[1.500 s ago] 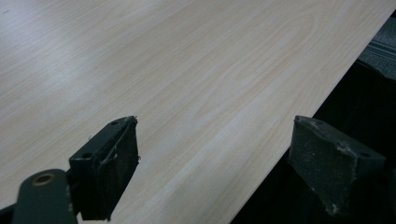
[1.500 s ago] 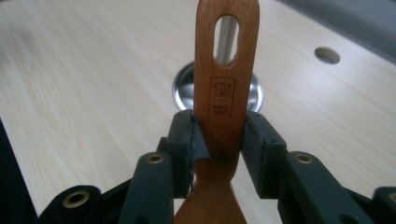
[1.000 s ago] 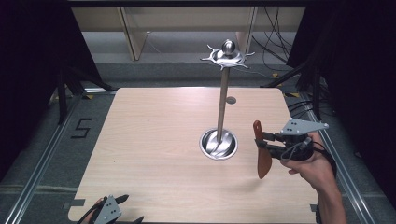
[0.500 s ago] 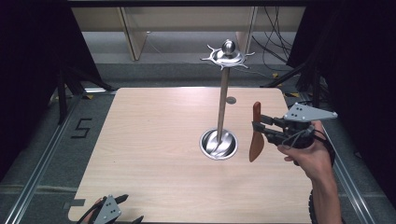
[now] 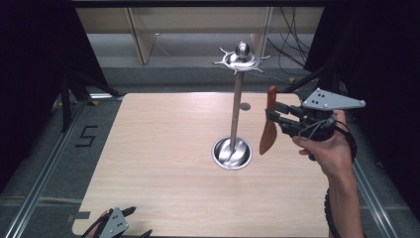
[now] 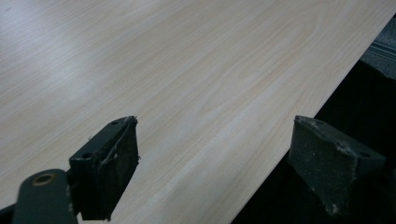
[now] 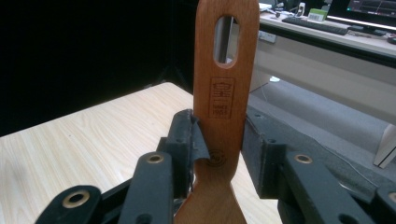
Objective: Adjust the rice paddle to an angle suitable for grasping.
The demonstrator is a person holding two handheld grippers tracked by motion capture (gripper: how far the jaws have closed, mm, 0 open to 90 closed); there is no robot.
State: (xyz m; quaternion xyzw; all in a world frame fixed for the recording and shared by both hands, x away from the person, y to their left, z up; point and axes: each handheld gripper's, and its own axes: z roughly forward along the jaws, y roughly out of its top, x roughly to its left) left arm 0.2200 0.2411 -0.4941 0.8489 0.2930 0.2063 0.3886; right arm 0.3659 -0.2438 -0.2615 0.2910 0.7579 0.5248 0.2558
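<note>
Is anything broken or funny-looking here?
One thing: the rubbery lining on one pad of the right gripper is peeling and curled where it clamps the wooden spatula. The metal stand looks upright and fine.

A black figure 5 [image 5: 86, 136] is marked on the grey floor just left of the table [image 5: 163, 163], near its far left corner. The wooden spatula [image 7: 226, 93] carries a small square stamp [image 7: 222, 97] burned into its handle below the oval hanging hole: two blocky characters with a row of tiny digits under them, too small to make out. A round mark [image 7: 215, 158] sits lower on the handle, unreadable.
</note>
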